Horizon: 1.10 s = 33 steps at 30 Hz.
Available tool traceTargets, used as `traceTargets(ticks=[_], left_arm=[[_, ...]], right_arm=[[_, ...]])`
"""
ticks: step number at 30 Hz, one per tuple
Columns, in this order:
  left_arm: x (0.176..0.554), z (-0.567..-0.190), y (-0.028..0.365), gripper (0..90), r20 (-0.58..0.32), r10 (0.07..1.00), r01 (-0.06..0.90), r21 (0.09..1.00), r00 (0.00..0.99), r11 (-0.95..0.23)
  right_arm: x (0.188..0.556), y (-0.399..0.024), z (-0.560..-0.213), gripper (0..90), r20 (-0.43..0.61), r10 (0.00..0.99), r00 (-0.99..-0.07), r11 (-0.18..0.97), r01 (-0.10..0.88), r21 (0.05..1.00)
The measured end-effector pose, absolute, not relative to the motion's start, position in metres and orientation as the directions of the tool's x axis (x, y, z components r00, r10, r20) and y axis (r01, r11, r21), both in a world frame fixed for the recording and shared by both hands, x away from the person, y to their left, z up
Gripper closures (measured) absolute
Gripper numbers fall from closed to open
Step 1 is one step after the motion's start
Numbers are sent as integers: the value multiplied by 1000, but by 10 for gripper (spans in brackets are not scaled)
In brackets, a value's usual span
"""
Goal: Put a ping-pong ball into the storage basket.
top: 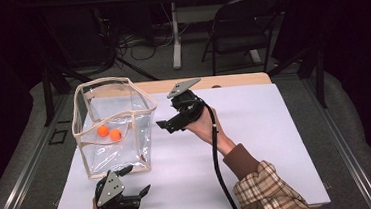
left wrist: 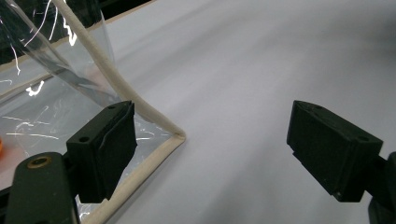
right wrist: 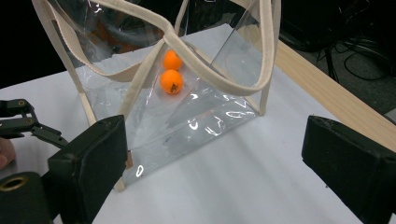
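The place looks like a lab or a recording studio. A white board [top: 257, 144] covers a wooden table [top: 237, 80], and dark curtains close the sides. On the grey carpet floor [top: 195, 58] behind lie many loose cables [top: 138, 40]. A black folding chair [top: 240, 27] stands beside a desk leg [top: 175, 35].

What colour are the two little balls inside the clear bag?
Orange balls, clearest in the right gripper view.
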<state>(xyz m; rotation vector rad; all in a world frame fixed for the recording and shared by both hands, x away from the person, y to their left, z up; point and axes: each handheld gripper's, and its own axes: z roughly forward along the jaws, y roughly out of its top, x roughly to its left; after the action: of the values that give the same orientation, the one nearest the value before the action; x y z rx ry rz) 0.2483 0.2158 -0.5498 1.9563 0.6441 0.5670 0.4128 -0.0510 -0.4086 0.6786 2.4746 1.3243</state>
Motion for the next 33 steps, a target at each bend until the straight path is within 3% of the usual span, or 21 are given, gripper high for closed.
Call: traceTargets(ticks=[22, 24, 33], left_arm=[[248, -550, 215, 161, 120, 646, 198, 896, 754, -398], [248, -549, 215, 161, 123, 646, 196, 895, 754, -400], [248, -549, 216, 161, 121, 646, 199, 895, 753, -399]], right_arm=[[402, -83, -422, 20, -11, 535, -845, 502, 307, 808], [396, -104, -432, 4, -7, 561, -827, 506, 336, 794], [388, -119, -443, 2, -17, 577, -817, 522, 352, 776]])
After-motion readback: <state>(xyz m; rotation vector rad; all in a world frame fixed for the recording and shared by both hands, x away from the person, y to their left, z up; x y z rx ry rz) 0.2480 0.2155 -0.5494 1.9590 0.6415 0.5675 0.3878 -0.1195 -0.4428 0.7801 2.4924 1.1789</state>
